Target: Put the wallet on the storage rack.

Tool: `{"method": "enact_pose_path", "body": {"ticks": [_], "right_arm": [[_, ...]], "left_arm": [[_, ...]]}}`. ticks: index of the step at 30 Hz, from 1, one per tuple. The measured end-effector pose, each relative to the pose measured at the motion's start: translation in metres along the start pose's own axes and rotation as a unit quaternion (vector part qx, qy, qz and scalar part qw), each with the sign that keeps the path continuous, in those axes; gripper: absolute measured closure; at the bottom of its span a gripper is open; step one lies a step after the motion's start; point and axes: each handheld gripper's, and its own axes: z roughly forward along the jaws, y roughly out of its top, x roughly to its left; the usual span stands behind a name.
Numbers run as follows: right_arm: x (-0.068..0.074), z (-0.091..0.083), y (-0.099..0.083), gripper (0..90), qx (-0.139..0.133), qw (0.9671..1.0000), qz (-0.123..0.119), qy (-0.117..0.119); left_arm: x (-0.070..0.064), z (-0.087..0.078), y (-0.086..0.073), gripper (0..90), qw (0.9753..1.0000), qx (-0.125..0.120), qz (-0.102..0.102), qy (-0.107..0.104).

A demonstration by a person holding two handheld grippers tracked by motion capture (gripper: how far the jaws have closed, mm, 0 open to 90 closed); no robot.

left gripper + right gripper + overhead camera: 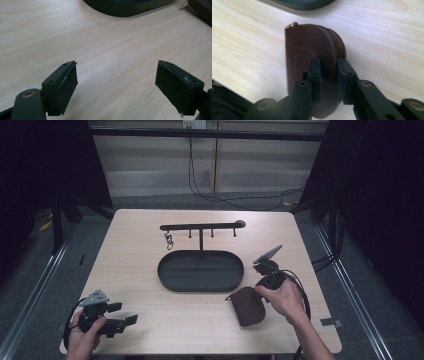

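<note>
A brown leather zip pouch (247, 309) lies on the wooden table (150, 295), just off the near right end of a black oval tray (172, 270). My right gripper (254, 294) is shut on the pouch. In the right gripper view its jaws pinch the zipped edge of the pouch (307, 45), and the gripper (329, 75) holds it on edge. My left gripper (126, 322) rests near the table's front left corner, pointing right. It stands open (116, 82) over bare wood with nothing between the jaws.
A black T-shaped rack (201, 227) with several hooks rises from the tray's far side. A small metal clip (169, 240) hangs from its left hook. The tray's rim (125, 7) lies ahead of the left gripper. Cables run on the floor behind the table.
</note>
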Motion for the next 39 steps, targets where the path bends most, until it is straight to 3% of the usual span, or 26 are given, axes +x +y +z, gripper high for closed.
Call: {"method": "enact_pose_path", "body": {"ticks": [15,21,39], "right_arm": [[0.010,-0.015,0.008,84.3,0.018,0.9982,-0.026,-0.051],[0.007,-0.020,0.009,85.0,0.017,0.9981,-0.022,-0.055],[0.006,-0.038,0.021,85.8,0.016,0.9973,-0.008,-0.071]], "left_arm": [[0.001,0.000,0.001,17.8,1.0000,-0.002,0.000,-0.003],[-0.002,0.002,0.002,17.8,0.9999,-0.002,0.012,-0.005],[0.000,0.000,0.002,17.8,1.0000,-0.005,0.002,-0.003]]}}
